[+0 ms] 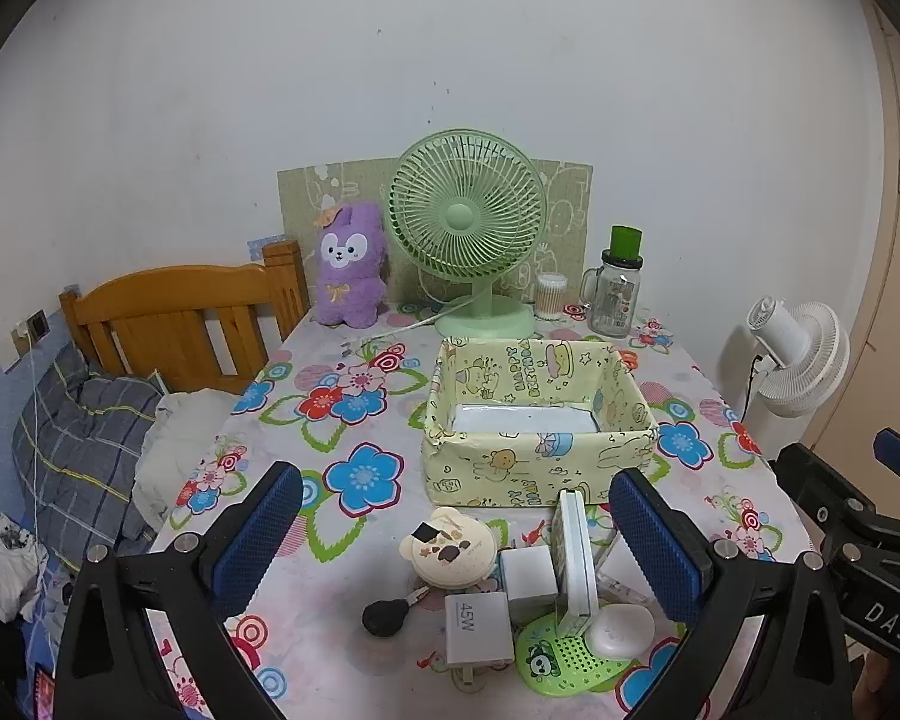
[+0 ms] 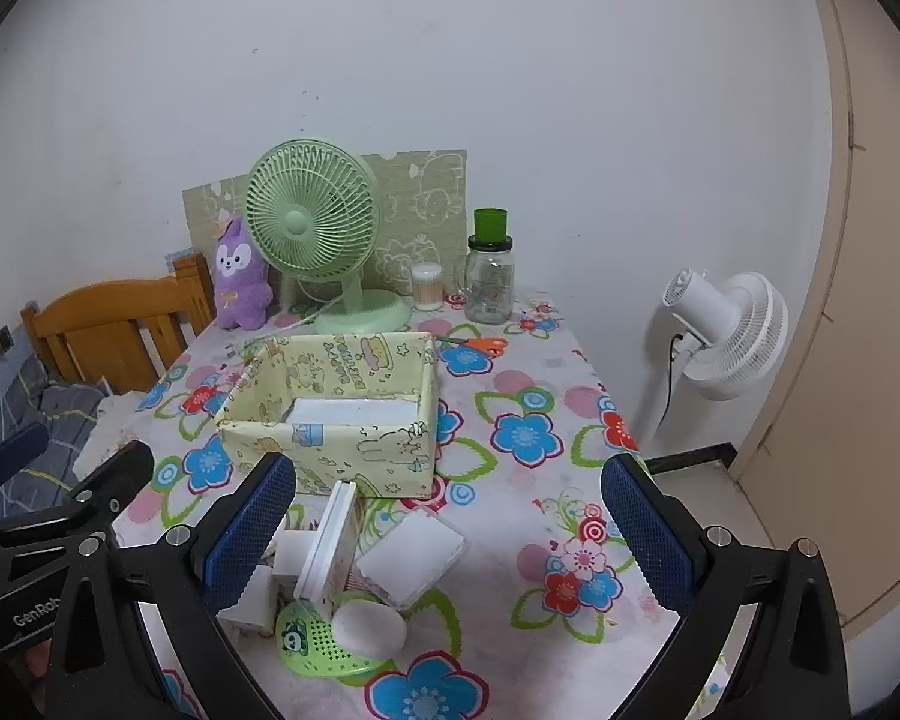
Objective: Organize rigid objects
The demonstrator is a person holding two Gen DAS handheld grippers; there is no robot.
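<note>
A yellow cartoon-print box stands open mid-table. In front of it lies a cluster: a round bear-face compact, a black key fob, a white 45W charger, a white cube, an upright white case, a white oval earbud case on a green panda disc, and a clear square box. My left gripper is open above the cluster. My right gripper is open just right of it.
A green desk fan, purple plush, cotton-swab jar and glass jar with green lid stand at the back. Orange scissors lie behind the box. A wooden bed frame is left, a white floor fan right.
</note>
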